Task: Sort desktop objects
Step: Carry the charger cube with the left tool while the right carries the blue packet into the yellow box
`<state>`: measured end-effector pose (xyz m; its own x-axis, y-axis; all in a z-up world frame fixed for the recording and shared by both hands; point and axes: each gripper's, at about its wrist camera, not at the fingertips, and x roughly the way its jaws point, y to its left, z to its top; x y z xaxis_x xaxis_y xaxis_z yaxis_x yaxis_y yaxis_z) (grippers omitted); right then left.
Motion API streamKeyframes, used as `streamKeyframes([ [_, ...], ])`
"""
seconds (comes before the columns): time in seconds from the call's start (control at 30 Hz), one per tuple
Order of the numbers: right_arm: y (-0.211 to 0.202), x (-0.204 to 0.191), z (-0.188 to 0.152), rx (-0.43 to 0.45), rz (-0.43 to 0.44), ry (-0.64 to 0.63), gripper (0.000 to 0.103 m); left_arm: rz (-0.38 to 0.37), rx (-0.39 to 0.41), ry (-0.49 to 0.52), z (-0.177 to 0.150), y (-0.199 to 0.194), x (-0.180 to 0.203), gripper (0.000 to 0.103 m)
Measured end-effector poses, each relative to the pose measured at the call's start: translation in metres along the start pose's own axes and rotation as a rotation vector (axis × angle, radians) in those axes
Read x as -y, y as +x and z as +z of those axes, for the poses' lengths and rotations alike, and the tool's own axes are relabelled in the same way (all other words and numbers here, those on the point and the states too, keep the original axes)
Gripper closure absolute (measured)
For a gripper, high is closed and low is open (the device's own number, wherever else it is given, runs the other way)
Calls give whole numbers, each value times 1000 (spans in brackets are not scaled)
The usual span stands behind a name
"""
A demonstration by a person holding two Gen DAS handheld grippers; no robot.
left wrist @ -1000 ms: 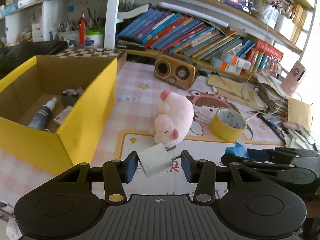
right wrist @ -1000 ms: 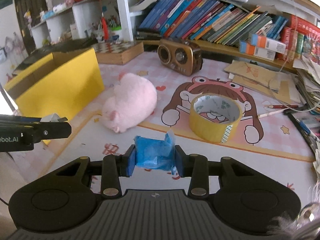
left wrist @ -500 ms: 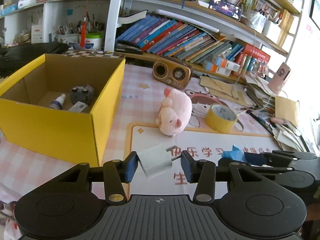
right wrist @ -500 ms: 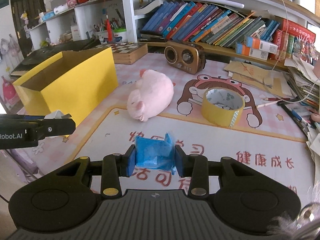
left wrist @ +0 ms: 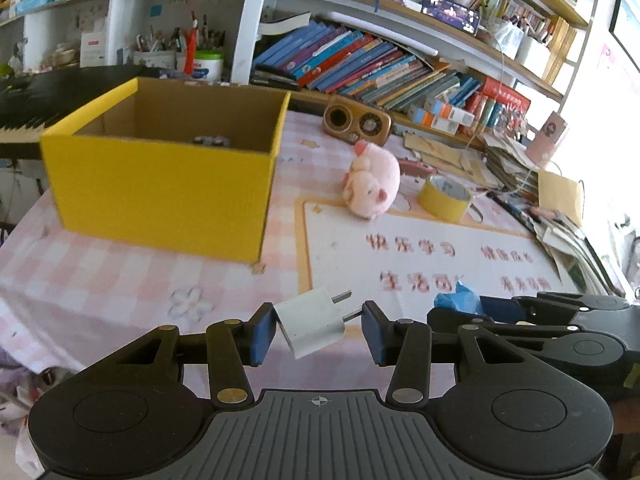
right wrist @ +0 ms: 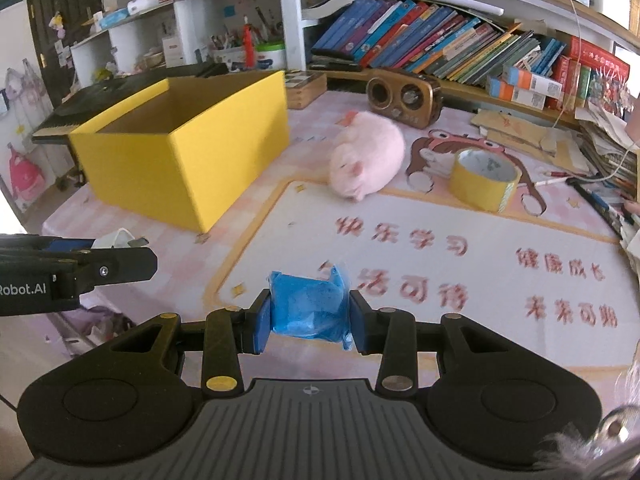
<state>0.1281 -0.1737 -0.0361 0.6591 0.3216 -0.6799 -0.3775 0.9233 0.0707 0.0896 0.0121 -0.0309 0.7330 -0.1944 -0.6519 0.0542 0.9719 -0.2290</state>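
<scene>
My left gripper [left wrist: 318,330] is shut on a white plug adapter [left wrist: 310,320], its prongs against the right finger. My right gripper [right wrist: 310,316] is shut on a blue packet [right wrist: 308,306]; the packet also shows in the left wrist view [left wrist: 458,302]. An open yellow cardboard box [left wrist: 160,188] stands on the pink checked table at the left, also seen in the right wrist view [right wrist: 180,148]. A pink plush pig [left wrist: 372,184] and a yellow tape roll [left wrist: 444,198] lie beyond on the printed mat [left wrist: 420,256].
A brown retro radio [left wrist: 356,120] sits at the back before shelves of leaning books [left wrist: 360,64]. Stacked papers and pens [left wrist: 560,224] crowd the right edge. A dark keyboard [left wrist: 40,96] lies behind the box on the left.
Both grippers have pulled back toward the near table edge and lower, each still holding its object. The box, pig and tape now look farther away; the box's inside is mostly hidden.
</scene>
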Motion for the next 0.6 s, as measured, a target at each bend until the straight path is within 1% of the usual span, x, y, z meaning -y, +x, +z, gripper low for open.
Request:
streamKeyframes([
  [0.3, -18, -50, -36, -44, 9, -2, 67, 0, -36, -18, -34, -33, -27, 58],
  [0.4, -23, -63, -44, -49, 15, -4, 67, 4, -32, -20, -41, -43, -33, 58],
  [0.6, -29, -81, -46, -37, 31, -18, 67, 22, -4, -31, -47, -61, -45, 58],
])
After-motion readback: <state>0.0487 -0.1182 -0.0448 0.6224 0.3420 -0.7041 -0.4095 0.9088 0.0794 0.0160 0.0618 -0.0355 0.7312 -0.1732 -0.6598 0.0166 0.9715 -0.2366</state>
